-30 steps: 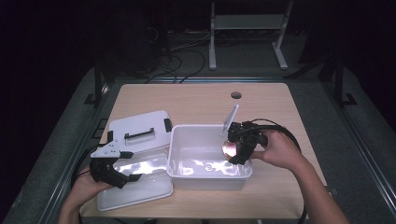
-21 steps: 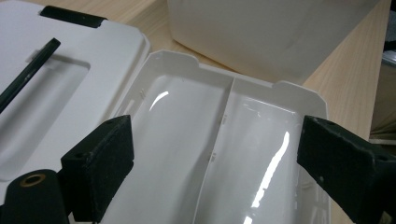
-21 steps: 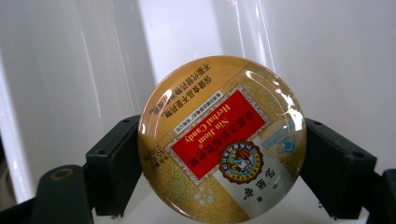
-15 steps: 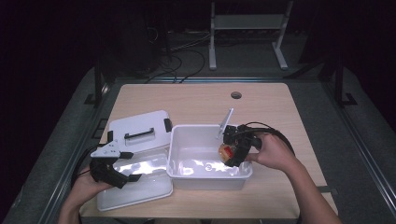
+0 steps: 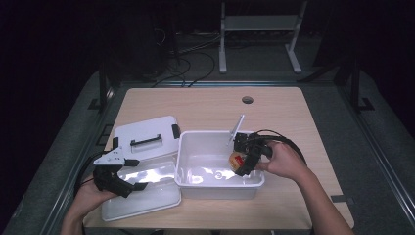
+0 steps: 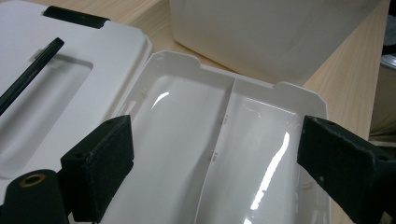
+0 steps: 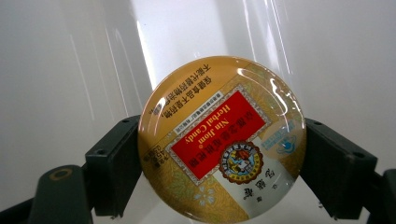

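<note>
Your wooden table [image 5: 205, 105] carries three white pieces: the deep plastic bin [image 5: 218, 166] in the middle, the handled lid [image 5: 147, 137] to its left, and the shallow divided tray [image 5: 147, 188] in front of that lid. A second ago your right gripper [image 5: 242, 161] hung over the bin's right rim; it has since dropped inside, near the right wall, so the placing looks nearly done. Its jaws are pinching the round herbal candy tin [image 7: 222, 140] by the edges, label up, above the bin floor; whether the tin touches that floor can't be told. Lower it until it rests, then release. Your left gripper [image 6: 215, 172] has stayed put over the divided tray, jaws spread wide and gripping nothing, so that hand is free to steady the bin
</note>
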`<action>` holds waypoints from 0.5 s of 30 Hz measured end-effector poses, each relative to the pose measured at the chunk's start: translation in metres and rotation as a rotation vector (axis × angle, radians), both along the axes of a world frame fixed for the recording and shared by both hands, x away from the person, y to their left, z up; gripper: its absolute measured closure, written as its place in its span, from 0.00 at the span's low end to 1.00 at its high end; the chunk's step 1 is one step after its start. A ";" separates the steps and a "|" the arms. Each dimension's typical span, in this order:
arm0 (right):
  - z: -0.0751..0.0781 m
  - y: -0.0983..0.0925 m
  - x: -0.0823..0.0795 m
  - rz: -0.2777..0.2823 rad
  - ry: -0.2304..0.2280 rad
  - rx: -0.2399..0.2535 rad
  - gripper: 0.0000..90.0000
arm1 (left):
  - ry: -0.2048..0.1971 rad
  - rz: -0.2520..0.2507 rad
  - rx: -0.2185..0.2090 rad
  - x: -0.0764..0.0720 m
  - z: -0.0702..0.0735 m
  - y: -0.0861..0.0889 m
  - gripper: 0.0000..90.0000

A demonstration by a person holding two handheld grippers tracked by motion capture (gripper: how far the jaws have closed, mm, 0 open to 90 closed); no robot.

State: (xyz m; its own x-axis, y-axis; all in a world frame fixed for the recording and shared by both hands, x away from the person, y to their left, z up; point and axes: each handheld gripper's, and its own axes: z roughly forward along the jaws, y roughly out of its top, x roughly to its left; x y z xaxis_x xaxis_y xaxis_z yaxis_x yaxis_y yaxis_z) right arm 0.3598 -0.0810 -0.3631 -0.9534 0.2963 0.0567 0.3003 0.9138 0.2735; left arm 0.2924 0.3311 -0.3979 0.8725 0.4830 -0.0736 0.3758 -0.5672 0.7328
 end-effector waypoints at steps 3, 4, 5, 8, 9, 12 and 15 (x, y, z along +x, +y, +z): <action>-0.001 0.002 -0.001 0.003 -0.005 -0.013 0.21 | -0.002 -0.001 0.002 0.000 0.000 0.000 0.12; -0.001 0.002 -0.002 0.004 -0.004 -0.017 0.21 | -0.002 0.000 0.002 0.000 0.000 0.000 0.12; -0.001 0.003 -0.002 0.003 -0.007 -0.022 0.21 | -0.003 0.001 0.001 0.000 0.000 -0.001 0.12; -0.002 0.007 -0.004 -0.008 -0.029 -0.057 0.21 | -0.004 0.004 0.006 -0.001 0.000 0.000 0.12; -0.001 0.007 -0.004 -0.004 -0.029 -0.044 0.21 | -0.003 0.006 0.006 -0.001 0.000 0.000 0.12; 0.005 0.009 -0.004 -0.004 -0.041 -0.013 0.21 | -0.007 0.005 0.003 -0.001 0.001 0.000 0.12; 0.009 0.010 -0.006 0.001 -0.048 -0.018 0.22 | -0.012 0.001 0.003 -0.001 0.002 0.000 0.12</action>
State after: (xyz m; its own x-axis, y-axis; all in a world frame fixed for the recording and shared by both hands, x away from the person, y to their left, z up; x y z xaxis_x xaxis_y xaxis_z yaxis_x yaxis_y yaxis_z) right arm 0.3542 -0.0706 -0.3542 -0.9551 0.2961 0.0059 0.2866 0.9189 0.2712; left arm 0.2915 0.3308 -0.3964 0.8727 0.4845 -0.0613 0.3676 -0.5692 0.7354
